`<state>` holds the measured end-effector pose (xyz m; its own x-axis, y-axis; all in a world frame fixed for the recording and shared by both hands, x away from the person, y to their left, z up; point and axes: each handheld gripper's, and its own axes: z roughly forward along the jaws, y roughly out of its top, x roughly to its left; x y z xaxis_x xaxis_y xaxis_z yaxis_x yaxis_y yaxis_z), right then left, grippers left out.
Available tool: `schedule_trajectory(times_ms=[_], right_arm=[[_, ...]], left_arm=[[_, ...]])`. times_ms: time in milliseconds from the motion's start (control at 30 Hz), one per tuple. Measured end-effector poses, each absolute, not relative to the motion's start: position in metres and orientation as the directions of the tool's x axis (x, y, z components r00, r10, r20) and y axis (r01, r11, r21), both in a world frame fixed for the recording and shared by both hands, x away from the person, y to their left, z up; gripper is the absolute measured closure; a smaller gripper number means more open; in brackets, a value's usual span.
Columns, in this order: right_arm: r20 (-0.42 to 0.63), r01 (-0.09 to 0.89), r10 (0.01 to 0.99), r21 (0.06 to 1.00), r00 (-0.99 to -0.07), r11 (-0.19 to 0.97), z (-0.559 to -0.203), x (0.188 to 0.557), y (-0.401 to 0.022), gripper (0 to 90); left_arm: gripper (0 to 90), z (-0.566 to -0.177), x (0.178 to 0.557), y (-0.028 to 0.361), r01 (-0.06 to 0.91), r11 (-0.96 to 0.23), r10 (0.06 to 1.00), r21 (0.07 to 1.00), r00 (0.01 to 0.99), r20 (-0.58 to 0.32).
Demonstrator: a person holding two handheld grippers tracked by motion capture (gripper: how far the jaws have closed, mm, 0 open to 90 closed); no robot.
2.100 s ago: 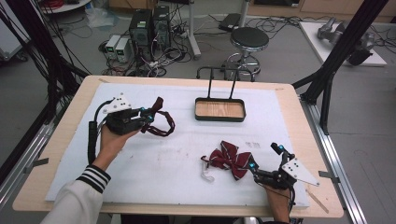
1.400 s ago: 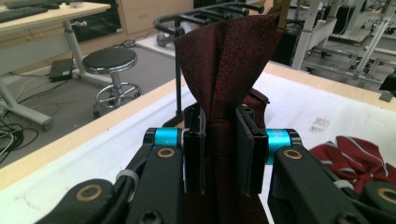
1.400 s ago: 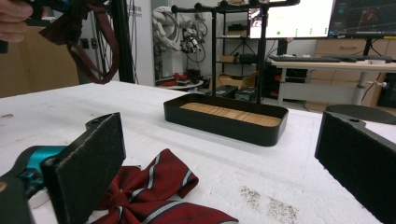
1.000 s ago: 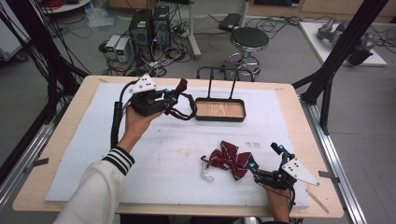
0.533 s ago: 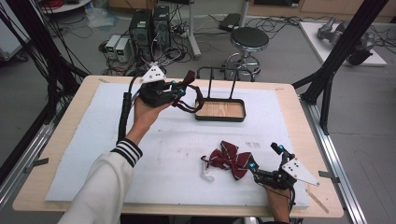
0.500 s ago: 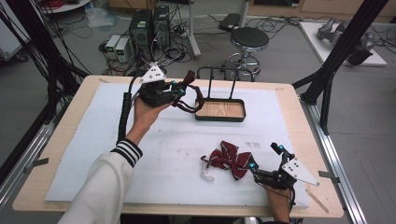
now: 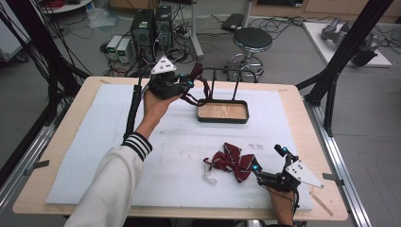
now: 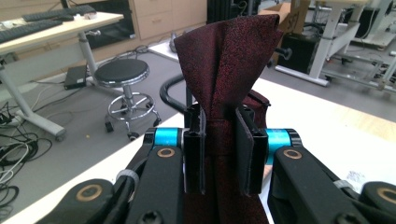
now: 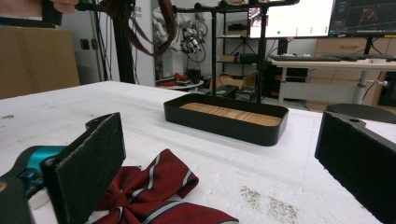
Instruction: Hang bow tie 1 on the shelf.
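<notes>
A: Where is the dark red tie (image 8: 224,65)?

B: In the left gripper (image 7: 185,86), raised above the far part of the table (image 7: 61,137), just left of the black stand (image 7: 222,87) that rises from the wooden tray (image 7: 222,112). In the left gripper view the jaws are closed tight on a narrow gathered part of the cloth.

A: Which way does it run?

B: In that view its long axis follows the jaws: the cloth comes up between the pads and fans out wider beyond the tips. In the high view the rest hangs in a loop below the gripper, toward the tray's left end (whether it touches the tray I cannot tell).

A: And the other hand?

B: The right gripper (image 7: 268,163) rests low at the near right of the white mat (image 7: 165,142), jaws spread wide with nothing between the pads. A striped bow tie (image 7: 232,163) lies flat on the mat just beyond its tips, wings spread left to right across the table, with a pale strap (image 7: 209,176) at its left.
</notes>
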<state>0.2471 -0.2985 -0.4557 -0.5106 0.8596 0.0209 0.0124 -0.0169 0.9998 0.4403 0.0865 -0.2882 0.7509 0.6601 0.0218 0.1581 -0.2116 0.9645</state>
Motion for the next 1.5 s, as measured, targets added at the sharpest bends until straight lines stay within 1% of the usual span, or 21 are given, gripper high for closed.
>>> schedule_trajectory(times_ms=[167, 267, 433, 667, 833, 1500], right_arm=[[0.022, 0.013, 0.859, 1.000, -0.511, -0.017, -0.456, 0.247, -0.299, 0.7], [0.027, 0.019, 0.859, 1.000, -0.511, -0.021, -0.456, 0.246, -0.298, 0.7], [0.027, 0.017, 0.859, 1.000, -0.511, -0.021, -0.456, 0.246, -0.298, 0.7], [0.023, 0.017, 0.859, 1.000, -0.511, -0.017, -0.456, 0.247, -0.298, 0.7], [0.017, 0.010, 0.860, 1.000, -0.510, -0.013, -0.456, 0.247, -0.298, 0.7], [0.030, 0.026, 0.859, 0.999, -0.511, -0.019, -0.455, 0.247, -0.298, 0.7]], left_arm=[[75.2, -0.285, 0.446, 0.082, 0.174, -0.213, 0.686, 0.961, 0.728, 0.021], [75.2, -0.284, 0.447, 0.081, 0.165, -0.227, 0.697, 0.960, 0.716, 0.042], [75.4, -0.280, 0.452, 0.076, 0.168, -0.229, 0.709, 0.959, 0.704, 0.046], [75.4, -0.277, 0.462, 0.066, 0.184, -0.194, 0.751, 0.964, 0.659, 0.026], [75.4, -0.283, 0.471, 0.067, 0.223, -0.187, 0.786, 0.957, 0.619, 0.009], [75.1, -0.288, 0.479, 0.072, 0.256, -0.208, 0.816, 0.944, 0.577, 0.023]])
